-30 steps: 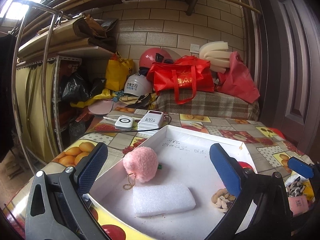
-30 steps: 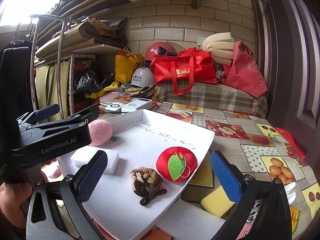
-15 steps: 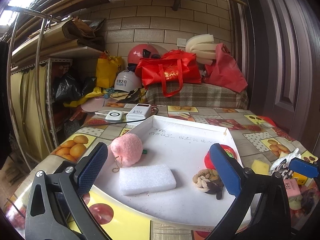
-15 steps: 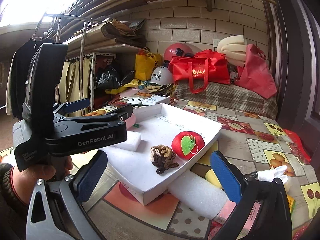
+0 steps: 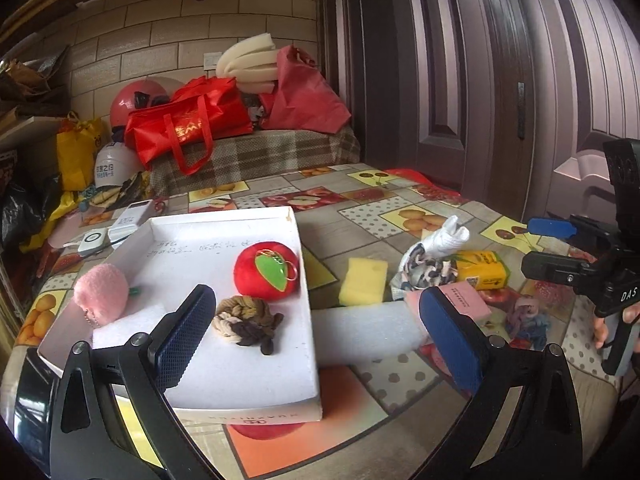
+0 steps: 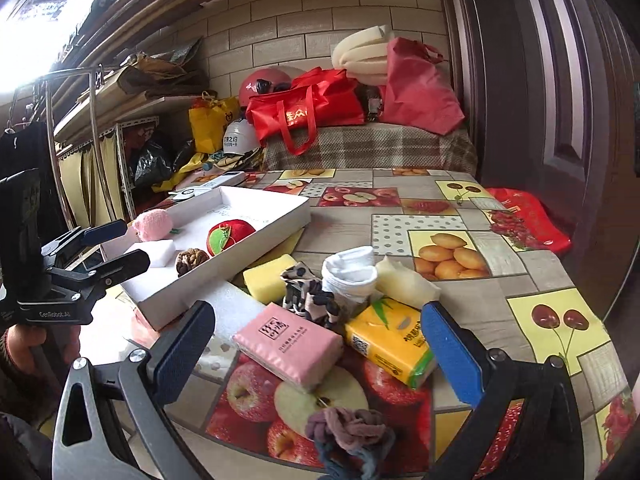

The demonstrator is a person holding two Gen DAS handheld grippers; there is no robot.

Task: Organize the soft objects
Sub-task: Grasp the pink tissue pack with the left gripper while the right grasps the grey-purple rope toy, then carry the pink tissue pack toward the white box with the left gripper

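**Soft objects: part boxed, part loose on the table**

Left wrist view
- Soft objects: four in the box [image 5: 304, 264], the rest loose to its right.
- Box, white, shallow, open-topped. Contents: pink pompom [image 5: 102, 294] at the left wall; white foam pad [image 5: 128, 326] just in front of it; red plush apple [image 5: 267, 272] near the right wall; braided knot [image 5: 246, 322] just before the apple.
- Foam roll [image 5: 364, 332], white, lying against the box's right wall, outside it.
- Loose: yellow sponge [image 5: 364, 280], patterned cloth [image 5: 424, 270] with a white sock [image 5: 448, 236] behind, pink tissue pack [image 5: 466, 300], yellow tissue pack [image 5: 482, 270], crumpled stocking [image 5: 524, 320].
- Left gripper [image 5: 316, 340]: jaws spread wide, nothing between them, poised over the box's near right corner.
- Right gripper [image 5: 560, 248]: seen side-on at the right edge; jaws look apart, empty.

Right wrist view
- Right gripper [image 6: 320, 356]: jaws spread, empty, above the loose pile.
- Nearest items: pink tissue pack [image 6: 288, 342] and yellow tissue pack [image 6: 390, 344] side by side; stocking [image 6: 348, 436] nearest the camera.
- Behind them: patterned cloth [image 6: 308, 296], sock [image 6: 350, 276], yellow sponge [image 6: 270, 278], cream foam wedge [image 6: 406, 280].
- Box [image 6: 224, 268] to the left, same four contents.
- Left gripper [image 6: 108, 248], jaws apart, at the box's near end.

Handling (judged): all light and compressible. Tissue packs are film-wrapped, likely slippery; grip across the short sides. Pinch the stocking and cloth at the bunched middle, since loose ends may trail. Sponge and foam will squash, so close gently.
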